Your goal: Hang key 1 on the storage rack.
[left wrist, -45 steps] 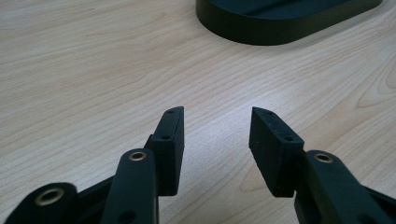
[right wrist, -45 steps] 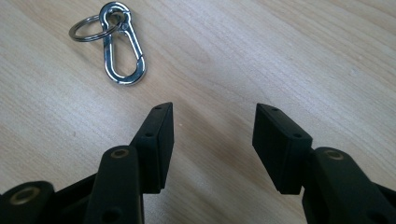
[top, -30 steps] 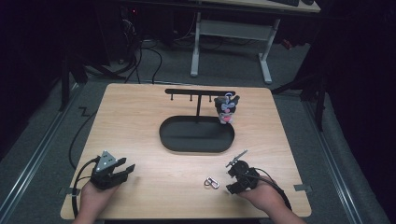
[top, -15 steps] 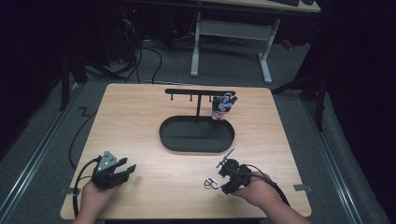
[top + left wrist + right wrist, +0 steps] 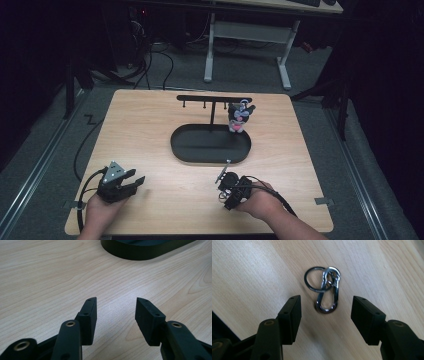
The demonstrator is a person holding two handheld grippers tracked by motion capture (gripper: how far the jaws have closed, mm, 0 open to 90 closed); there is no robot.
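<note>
A silver carabiner clip (image 5: 327, 300) joined to a dark key ring (image 5: 315, 280) lies flat on the wooden table. My right gripper (image 5: 325, 306) hovers over it, jaws open on either side of the clip without touching it. In the high view the right gripper (image 5: 226, 192) sits at the front right of the table and covers the clip. My left gripper (image 5: 136, 182) rests open at the front left, with bare wood between its jaws (image 5: 116, 307). A black stand with an oval base (image 5: 210, 146) and a hook bar (image 5: 212, 98) carries a small plush charm (image 5: 239, 119).
The black oval base (image 5: 140, 250) lies ahead of the left gripper. Cables trail from both grippers off the table's front. Desk legs and dark floor lie beyond the far edge.
My right gripper has slid left across the table and now stands over the key ring, which lay uncovered to its left before. The left gripper has stayed where it was.
</note>
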